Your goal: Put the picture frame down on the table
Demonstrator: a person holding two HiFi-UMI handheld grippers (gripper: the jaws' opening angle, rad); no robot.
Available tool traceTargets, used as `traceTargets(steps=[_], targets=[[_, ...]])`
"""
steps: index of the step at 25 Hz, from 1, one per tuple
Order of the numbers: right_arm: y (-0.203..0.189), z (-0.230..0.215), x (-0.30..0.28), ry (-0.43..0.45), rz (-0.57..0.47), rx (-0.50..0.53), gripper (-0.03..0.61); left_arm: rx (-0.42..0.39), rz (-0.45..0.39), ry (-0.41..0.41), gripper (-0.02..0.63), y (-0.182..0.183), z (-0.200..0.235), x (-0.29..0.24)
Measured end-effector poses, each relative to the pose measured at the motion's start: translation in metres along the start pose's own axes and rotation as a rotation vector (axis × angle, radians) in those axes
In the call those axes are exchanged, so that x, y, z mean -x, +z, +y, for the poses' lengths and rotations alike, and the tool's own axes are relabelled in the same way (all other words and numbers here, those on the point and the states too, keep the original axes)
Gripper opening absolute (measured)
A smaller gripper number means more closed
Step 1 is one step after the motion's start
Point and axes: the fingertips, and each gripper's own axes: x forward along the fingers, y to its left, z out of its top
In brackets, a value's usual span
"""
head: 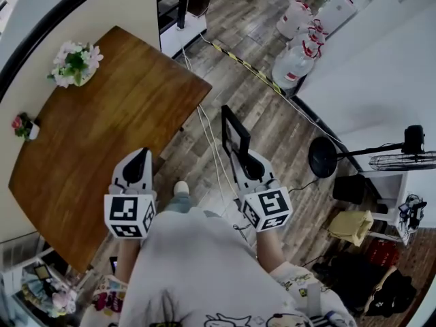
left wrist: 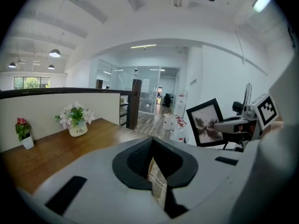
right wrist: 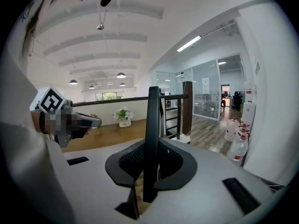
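I'm gripping the picture frame (head: pixel 235 138) edge-on in my right gripper (head: pixel 249 167) — it's standing upright over the floor (head: pixel 272 114), just off the table (head: pixel 102 128). My left gripper (head: pixel 138 161) is hanging empty, jaws nearly together.

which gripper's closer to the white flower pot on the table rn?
Left. The left gripper hangs over the table edge, across the top from the white flower pot. The right gripper, jaws shut on the picture frame, is off the table, over the floor.

Brown wooden table (head: pixel 109 138), white flower pot (head: pixel 75 64) at its far left edge (against the low wall (head: pixel 102 12)), small pink flower pot (head: pixel 24 126) nearer along that edge.
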Motion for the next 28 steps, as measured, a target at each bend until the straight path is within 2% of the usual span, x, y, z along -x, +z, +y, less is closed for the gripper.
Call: traceTargets(steps=[10,19,28], targets=[[0.004,0.02,-0.017,0.0,0.041,0.019,0.04,0.036,0.01,-0.01,0.003,-0.006,0.021,-0.001],[0.014,0.026,-0.036,0.015,0.048,0.053,0.04,0.06,-0.019,0.004,0.003,0.001,0.04,-0.007],[0.022,0.019,-0.075,0.07,0.049,0.064,0.04,0.074,-0.026,0.06,0.003,0.009,0.061,-0.026]])
